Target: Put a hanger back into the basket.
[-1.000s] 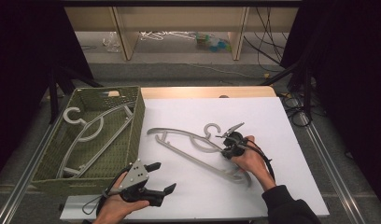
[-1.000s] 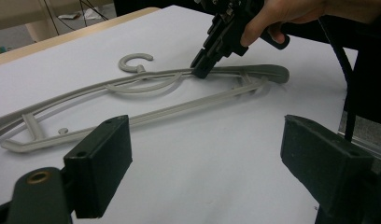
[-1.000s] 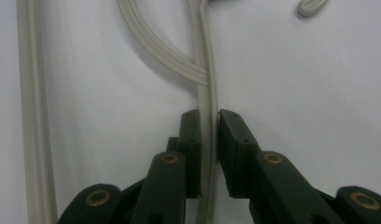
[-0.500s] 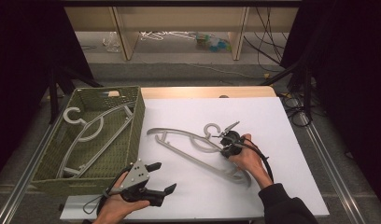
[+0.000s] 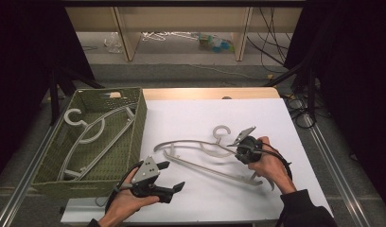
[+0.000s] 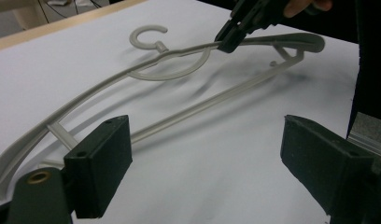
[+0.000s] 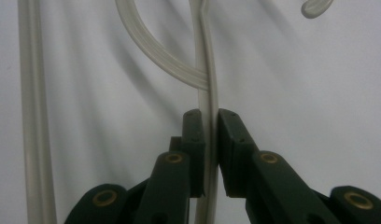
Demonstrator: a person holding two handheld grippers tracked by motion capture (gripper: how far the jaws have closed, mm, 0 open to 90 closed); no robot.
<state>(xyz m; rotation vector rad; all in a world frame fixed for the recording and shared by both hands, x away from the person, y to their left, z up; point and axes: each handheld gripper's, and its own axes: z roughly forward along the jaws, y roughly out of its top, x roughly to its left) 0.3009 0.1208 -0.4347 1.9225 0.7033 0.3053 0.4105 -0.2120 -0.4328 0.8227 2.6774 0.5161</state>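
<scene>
A grey plastic hanger (image 5: 191, 142) lies across the middle of the white table top, its hook pointing to the far side. My right gripper (image 5: 237, 149) is shut on the hanger's upper arm (image 7: 208, 70), just right of the hook; the arm runs between the pads of the right gripper (image 7: 210, 140). Shadows under the hanger (image 6: 202, 105) suggest its gripped end is slightly raised. My left gripper (image 5: 173, 175) hovers near the front edge, left of the hanger. The left gripper (image 6: 207, 149) is wide open with nothing between its jaws, and faces the right gripper (image 6: 224, 44).
A green woven basket (image 5: 140, 123) stands at the table's left with another grey hanger (image 5: 87, 132) inside. The white sheet (image 5: 285, 127) has bare room to the right and behind. Shelving and cables lie on the floor beyond the table.
The hanger has shifted a little to the right and toward the front, with the right gripper on it. The left gripper has stayed where it was.
</scene>
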